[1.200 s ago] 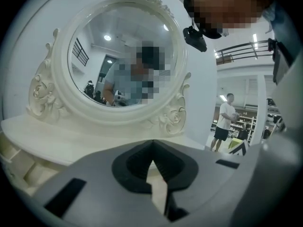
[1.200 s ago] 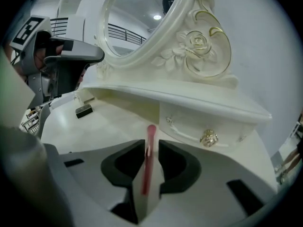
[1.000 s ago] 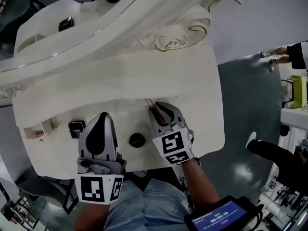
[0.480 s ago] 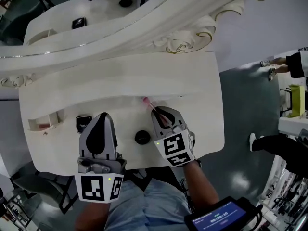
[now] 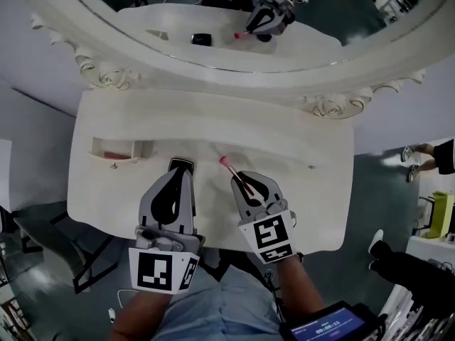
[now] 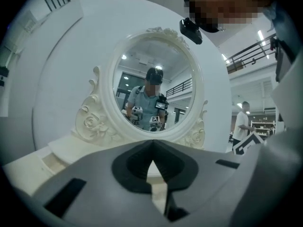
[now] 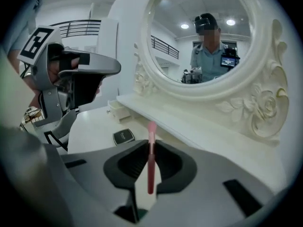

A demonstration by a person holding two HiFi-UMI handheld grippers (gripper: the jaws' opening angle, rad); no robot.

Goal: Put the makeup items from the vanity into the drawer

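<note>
In the head view my right gripper point(image 5: 242, 179) is shut on a slim pink makeup stick point(image 5: 228, 167), whose pink tip points toward the mirror. Its jaws have just been closing, with the stick between them. The right gripper view shows the stick point(image 7: 151, 161) standing upright between the pads of the right gripper point(image 7: 150, 146), above the vanity top. My left gripper point(image 5: 181, 179) is shut and holds nothing point(image 6: 151, 161). A black compact point(image 5: 180, 165) lies just beyond its tip, also visible in the right gripper view point(image 7: 124, 136). A small drawer point(image 5: 97, 148) stands open at the left with a red item point(image 5: 114, 155) inside.
The white vanity top point(image 5: 298, 162) runs to a raised shelf under the oval carved mirror point(image 5: 213, 20), which reflects both grippers. The person's legs and a lit screen point(image 5: 328, 325) are below the front edge. Another person's feet point(image 5: 412, 163) stand on the floor at the right.
The right gripper took hold of the pink stick on the tabletop and lifted it. Both grippers rose and moved forward toward the mirror. The head view swung to face the mirror squarely.
</note>
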